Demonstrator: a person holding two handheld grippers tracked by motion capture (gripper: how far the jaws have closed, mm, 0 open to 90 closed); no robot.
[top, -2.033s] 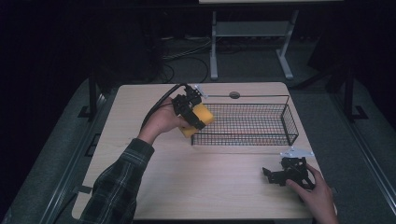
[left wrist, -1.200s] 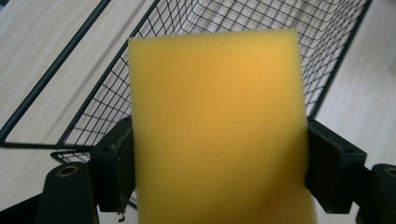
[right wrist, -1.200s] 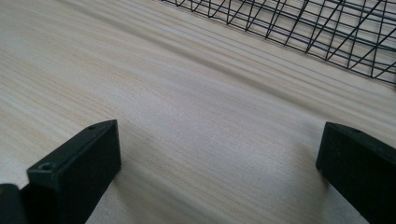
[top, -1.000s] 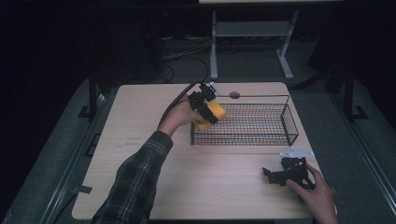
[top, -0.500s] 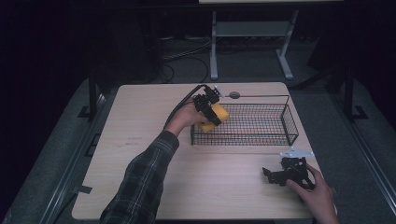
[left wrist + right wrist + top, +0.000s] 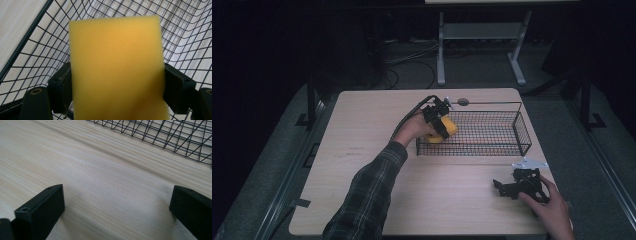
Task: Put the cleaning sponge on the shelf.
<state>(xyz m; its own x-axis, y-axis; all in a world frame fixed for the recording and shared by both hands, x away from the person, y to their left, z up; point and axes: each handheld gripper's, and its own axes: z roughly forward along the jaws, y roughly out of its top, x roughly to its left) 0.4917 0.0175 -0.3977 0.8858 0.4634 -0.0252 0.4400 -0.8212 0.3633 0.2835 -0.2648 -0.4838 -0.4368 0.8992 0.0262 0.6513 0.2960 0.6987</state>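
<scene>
From the high view, the left gripper (image 6: pixel 441 122) clamps a yellow sponge (image 6: pixel 446 129) at the near-left end of the wire basket (image 6: pixel 512 131), while the right gripper (image 6: pixel 512 187) rests on the table (image 6: pixel 362 150). In the left gripper view the sponge (image 6: pixel 116 70) sits squeezed between both jaws (basket mesh behind it). In the right gripper view the right gripper (image 6: pixel 117 207) has its jaws spread wide over bare wood, nothing between them.
</scene>
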